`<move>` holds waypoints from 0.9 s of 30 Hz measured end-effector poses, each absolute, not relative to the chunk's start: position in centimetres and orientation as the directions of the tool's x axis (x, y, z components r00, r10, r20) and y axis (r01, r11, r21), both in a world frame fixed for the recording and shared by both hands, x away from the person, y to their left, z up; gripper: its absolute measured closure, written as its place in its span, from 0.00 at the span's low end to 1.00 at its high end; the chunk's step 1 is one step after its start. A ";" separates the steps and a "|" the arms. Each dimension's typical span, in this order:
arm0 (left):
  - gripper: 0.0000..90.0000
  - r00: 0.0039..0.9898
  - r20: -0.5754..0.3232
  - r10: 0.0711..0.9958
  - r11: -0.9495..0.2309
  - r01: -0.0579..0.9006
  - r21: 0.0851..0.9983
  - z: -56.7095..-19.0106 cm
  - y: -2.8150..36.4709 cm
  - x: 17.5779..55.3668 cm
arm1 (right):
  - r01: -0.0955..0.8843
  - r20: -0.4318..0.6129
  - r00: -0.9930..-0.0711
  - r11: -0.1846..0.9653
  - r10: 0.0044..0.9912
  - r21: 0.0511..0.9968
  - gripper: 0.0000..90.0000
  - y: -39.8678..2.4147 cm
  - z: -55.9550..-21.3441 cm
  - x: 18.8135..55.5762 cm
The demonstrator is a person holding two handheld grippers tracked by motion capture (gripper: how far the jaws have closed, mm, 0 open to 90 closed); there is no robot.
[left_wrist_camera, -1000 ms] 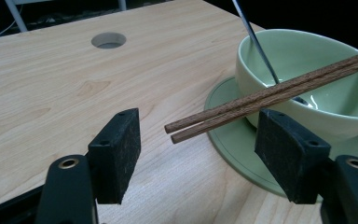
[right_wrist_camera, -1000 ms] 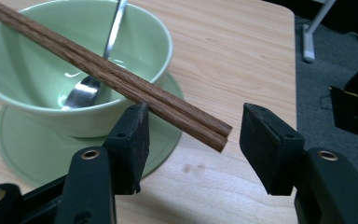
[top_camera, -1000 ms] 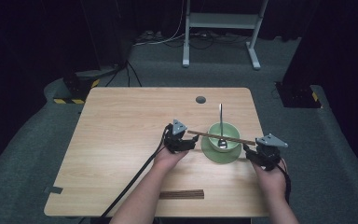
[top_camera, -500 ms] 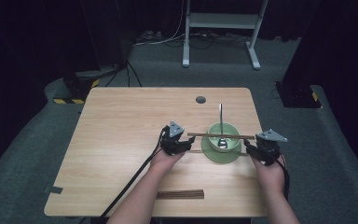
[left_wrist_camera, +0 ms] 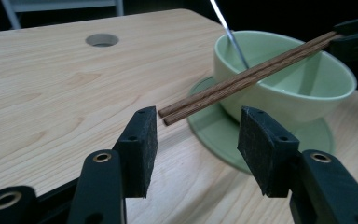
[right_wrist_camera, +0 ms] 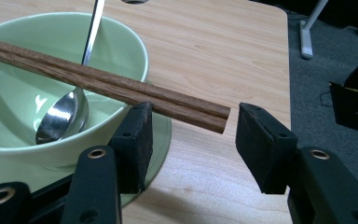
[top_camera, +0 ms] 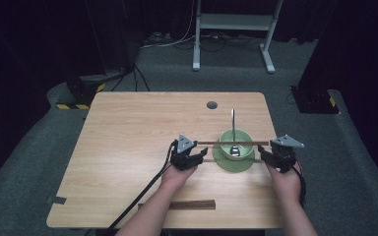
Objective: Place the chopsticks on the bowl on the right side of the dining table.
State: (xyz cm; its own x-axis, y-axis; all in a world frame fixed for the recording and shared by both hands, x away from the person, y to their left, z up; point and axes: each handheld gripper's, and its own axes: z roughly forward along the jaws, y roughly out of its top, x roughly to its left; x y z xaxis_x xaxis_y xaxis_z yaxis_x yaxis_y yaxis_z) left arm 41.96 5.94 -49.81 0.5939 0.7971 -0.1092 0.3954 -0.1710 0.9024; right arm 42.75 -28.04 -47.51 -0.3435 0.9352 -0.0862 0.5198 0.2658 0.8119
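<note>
Two chopsticks (top_camera: 234, 143) lie side by side across the rim of the green bowl (top_camera: 225, 136), running from 9 o'clock to 3 o'clock over it. The bowl stands on its saucer (top_camera: 226, 166), at about 4 o'clock from the middle of the table (top_camera: 128, 128).

My left gripper (left_wrist_camera: 196, 128) sits at the bowl's 9 o'clock and my right gripper (right_wrist_camera: 193, 123) at its 3 o'clock, one at each end of the pair. The left jaws have just been closing, yet in the left gripper view the pads stand apart. The near tips of the sticks hang just ahead of the gap, touching neither pad. I read that as open and narrowing, with no grip.

The right jaws are also apart. In the right gripper view the cut ends reach into the gap and pass just over the inner pad; whether they rest on it I cannot tell. Nothing is pinched there either.

A spoon (top_camera: 233, 123) leans in the bowl with its handle toward 12 o'clock. Another dark pair of sticks (top_camera: 192, 204) waits at the table's 6 o'clock edge.

My judgement is that I am lining up a two-ended pick. The left needs to ease forward before it closes further, or it will shut on air.
</note>
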 end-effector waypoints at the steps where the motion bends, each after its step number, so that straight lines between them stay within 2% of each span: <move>1: 0.53 0.588 -0.108 0.802 -0.171 0.399 0.901 -49.9 6.1 41.9 | 0.516 -0.092 -0.347 0.272 0.933 0.812 0.52 -28.0 -47.6 42.7; 7: 0.54 0.547 -0.118 0.829 -0.148 0.418 0.896 -50.2 7.1 42.0 | 0.517 -0.095 -0.349 0.276 0.932 0.811 0.53 -28.1 -47.9 42.5; 15: 0.73 0.555 -0.126 0.822 -0.134 0.404 0.905 -49.8 7.3 41.8 | 0.522 -0.091 -0.338 0.267 0.937 0.810 0.57 -28.3 -47.8 42.3; 27: 0.87 0.558 -0.110 0.822 -0.155 0.405 0.901 -50.2 6.7 41.7 | 0.521 -0.093 -0.330 0.263 0.939 0.812 0.68 -28.6 -48.0 41.9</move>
